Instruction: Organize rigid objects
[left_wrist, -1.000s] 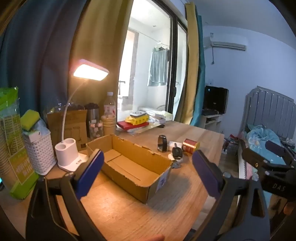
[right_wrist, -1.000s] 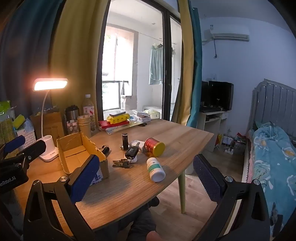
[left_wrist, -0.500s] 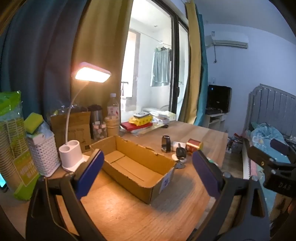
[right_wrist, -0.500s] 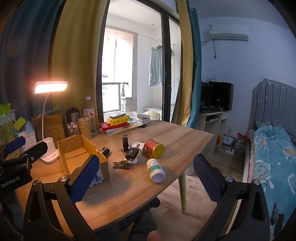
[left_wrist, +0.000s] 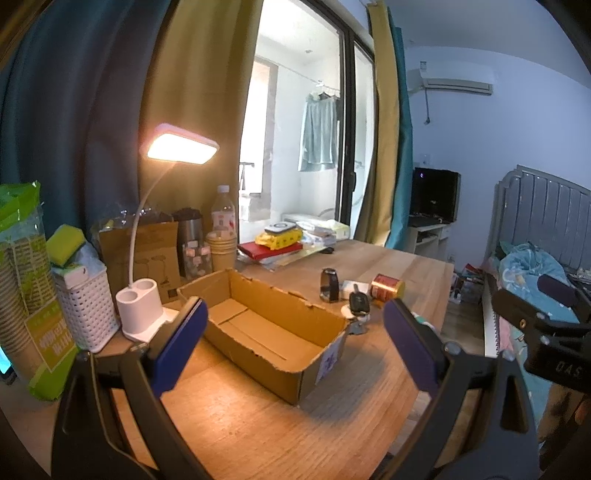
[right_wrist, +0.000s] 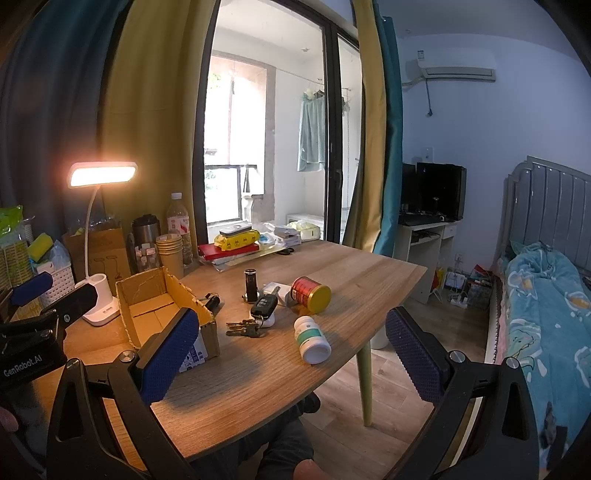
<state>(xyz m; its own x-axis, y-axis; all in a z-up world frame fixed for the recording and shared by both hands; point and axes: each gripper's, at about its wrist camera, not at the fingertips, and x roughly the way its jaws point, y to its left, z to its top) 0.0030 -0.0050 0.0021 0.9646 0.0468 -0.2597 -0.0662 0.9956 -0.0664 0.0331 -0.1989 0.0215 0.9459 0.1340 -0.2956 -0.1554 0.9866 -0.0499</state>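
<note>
The task looks not yet begun: the open brown cardboard box (left_wrist: 273, 328) at frame centre is empty. The white pill bottle (right_wrist: 312, 339), red tin can (right_wrist: 310, 295) and car key with keys (right_wrist: 255, 317) lie on the wooden table (right_wrist: 258, 369), right of the box. The left gripper (left_wrist: 291, 343) and right gripper (right_wrist: 291, 354) have their fingers spread, holding nothing.

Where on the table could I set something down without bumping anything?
Bare wood lies at the near edge, in front of the cardboard box and white bottle, and right of the red can. The lamp corner and back edge are crowded.
</note>
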